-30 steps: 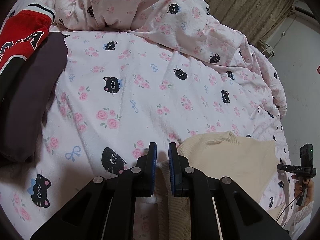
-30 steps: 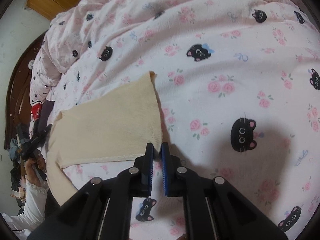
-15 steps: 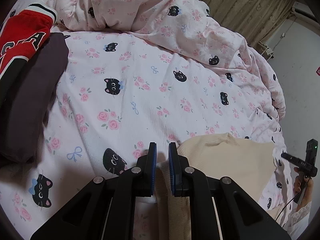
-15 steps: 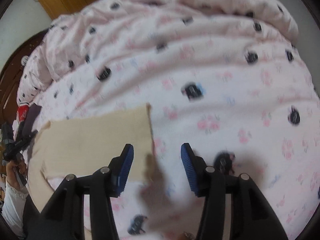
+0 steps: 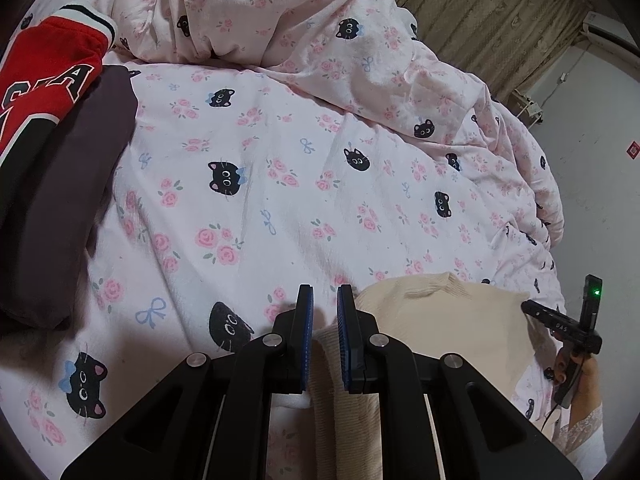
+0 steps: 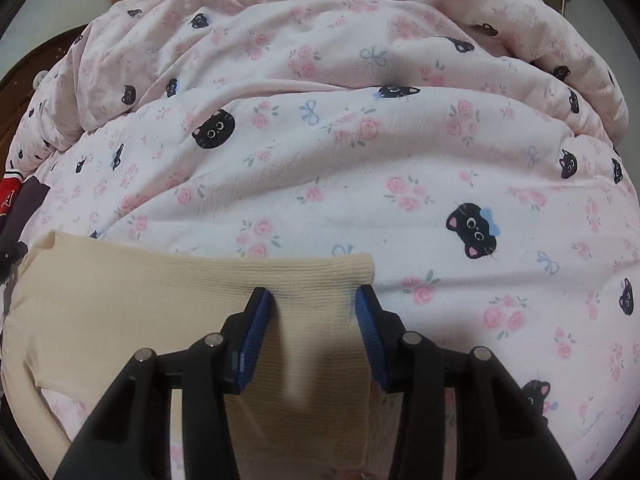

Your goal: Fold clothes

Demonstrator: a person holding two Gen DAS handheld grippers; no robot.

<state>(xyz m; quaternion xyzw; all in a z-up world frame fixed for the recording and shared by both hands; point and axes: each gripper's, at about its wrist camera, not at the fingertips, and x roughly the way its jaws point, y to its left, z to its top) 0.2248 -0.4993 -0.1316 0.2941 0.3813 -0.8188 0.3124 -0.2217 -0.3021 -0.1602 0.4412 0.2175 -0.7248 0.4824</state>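
Observation:
A cream knit sweater (image 5: 440,320) lies flat near the front edge of the bed. My left gripper (image 5: 324,308) is shut on a bunched fold of it, and the fabric runs down between the blue pads. In the right wrist view the sweater (image 6: 140,288) spreads to the left, with a ribbed band ending at a stitched edge. My right gripper (image 6: 316,300) hovers over that band. Its jaws stand apart and are closing, with the band between them but the pads not pressing on it.
A pink duvet (image 5: 280,160) with black cats and roses covers the bed and bunches at the back. A red lettered jacket (image 5: 44,76) and a dark purple garment (image 5: 60,208) lie at the left. A hand (image 5: 576,372) holds a black handle at the right.
My right gripper opened and let go of the sweater's corner. It then swung over and turned, and now straddles the ribbed band. The left gripper has stayed put, still shut.

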